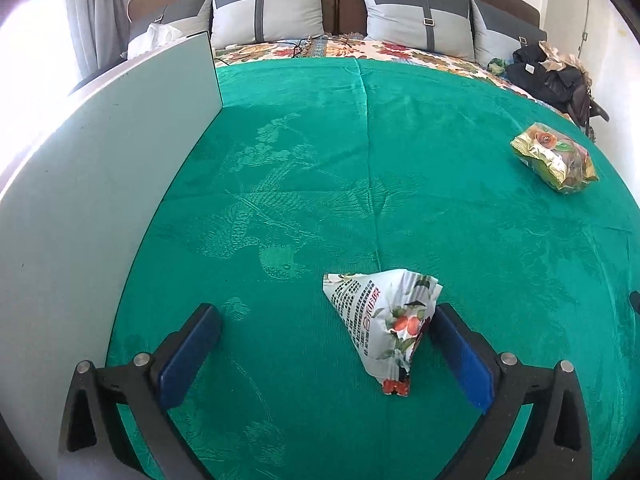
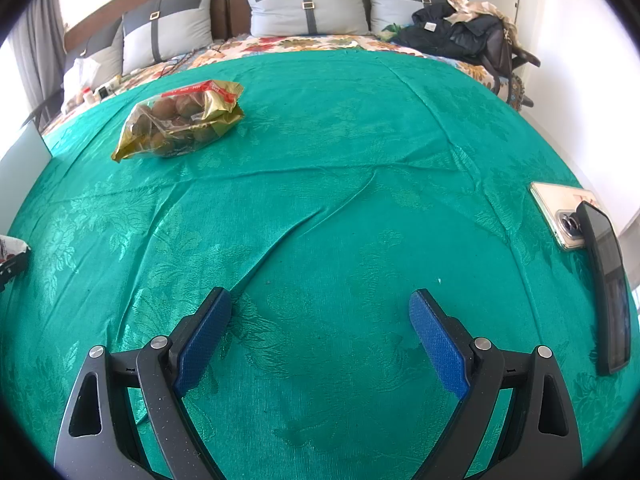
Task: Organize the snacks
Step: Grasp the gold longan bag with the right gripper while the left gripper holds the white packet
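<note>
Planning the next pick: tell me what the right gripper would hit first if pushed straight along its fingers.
Only the green cloth; the right gripper is open with nothing between its fingers. The nut bag lies off to the left.

We see both views from cameras riding just behind each gripper, tilted steeply down and close over the green bedspread (image 1: pixel 360 160), facing the pillows (image 2: pixel 308 8) at the headboard. The left gripper (image 1: pixel 324 316) has a white panel (image 1: pixel 100 168) on its left. Both views share the bedspread, the pillows, the dark clothes pile (image 2: pixel 460 32) and the gold snack bag (image 2: pixel 180 120), far right of the left gripper, ahead-left of the right gripper (image 2: pixel 320 312).
</note>
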`<action>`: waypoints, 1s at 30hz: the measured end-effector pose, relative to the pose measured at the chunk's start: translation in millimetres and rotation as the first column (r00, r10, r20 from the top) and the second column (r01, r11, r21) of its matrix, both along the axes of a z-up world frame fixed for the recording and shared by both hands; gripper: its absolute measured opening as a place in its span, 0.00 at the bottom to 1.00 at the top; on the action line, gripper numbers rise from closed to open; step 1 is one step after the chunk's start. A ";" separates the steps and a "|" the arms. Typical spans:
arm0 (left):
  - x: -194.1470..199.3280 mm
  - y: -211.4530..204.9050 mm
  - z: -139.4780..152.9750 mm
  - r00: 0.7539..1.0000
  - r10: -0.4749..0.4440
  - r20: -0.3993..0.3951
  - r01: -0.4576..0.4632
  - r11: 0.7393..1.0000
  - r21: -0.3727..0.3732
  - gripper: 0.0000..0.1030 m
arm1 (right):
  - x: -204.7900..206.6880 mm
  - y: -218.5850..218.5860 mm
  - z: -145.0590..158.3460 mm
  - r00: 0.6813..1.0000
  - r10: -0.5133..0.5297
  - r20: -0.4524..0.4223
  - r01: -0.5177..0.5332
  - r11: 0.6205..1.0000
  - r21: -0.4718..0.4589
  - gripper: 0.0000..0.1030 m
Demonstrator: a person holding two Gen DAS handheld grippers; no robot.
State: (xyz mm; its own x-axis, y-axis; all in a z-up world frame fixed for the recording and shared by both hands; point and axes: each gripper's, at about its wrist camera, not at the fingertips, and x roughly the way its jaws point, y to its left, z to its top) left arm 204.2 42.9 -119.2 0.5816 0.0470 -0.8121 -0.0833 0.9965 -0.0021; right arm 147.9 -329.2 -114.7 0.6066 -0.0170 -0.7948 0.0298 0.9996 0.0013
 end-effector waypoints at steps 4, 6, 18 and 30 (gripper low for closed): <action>1.5 0.5 0.5 1.000 0.000 0.000 0.000 1.000 -0.003 1.00 | 0.6 0.9 7.2 0.998 -0.036 -0.051 0.037 0.999 0.015 0.89; 1.5 0.6 0.4 1.000 0.000 0.000 0.000 1.000 -0.003 1.00 | 0.1 2.5 24.3 0.998 -0.069 -0.009 0.069 0.982 0.178 0.89; 1.3 0.7 0.1 1.000 0.000 0.001 0.000 1.000 -0.003 1.00 | 182.1 96.6 39.3 0.934 -0.293 -0.203 0.350 0.864 0.363 0.90; 1.2 0.8 -0.1 1.000 0.000 0.001 0.000 1.000 -0.003 1.00 | 149.7 96.6 33.7 0.998 0.019 -0.055 -0.019 1.000 0.004 0.56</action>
